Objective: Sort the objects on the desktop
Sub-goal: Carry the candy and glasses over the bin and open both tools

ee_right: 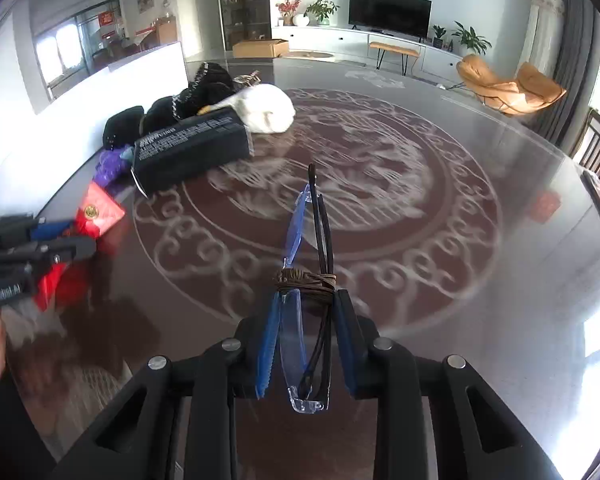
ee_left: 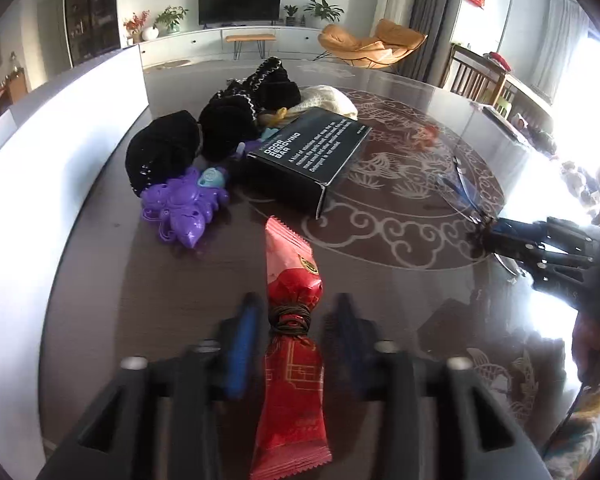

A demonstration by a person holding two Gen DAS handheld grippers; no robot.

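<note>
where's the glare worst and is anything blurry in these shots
Left wrist view: window glare blows out the right edge, washing over the right gripper. Right wrist view: glare at the lower right; the left gripper and the hand beneath it look motion-blurred. Both views bend with fisheye distortion.

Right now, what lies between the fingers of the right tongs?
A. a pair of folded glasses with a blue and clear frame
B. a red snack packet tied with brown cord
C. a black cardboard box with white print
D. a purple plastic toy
A: in the right wrist view, the folded glasses with blue and clear frame sit between the two fingers of the right tongs, which press on both sides.
</note>
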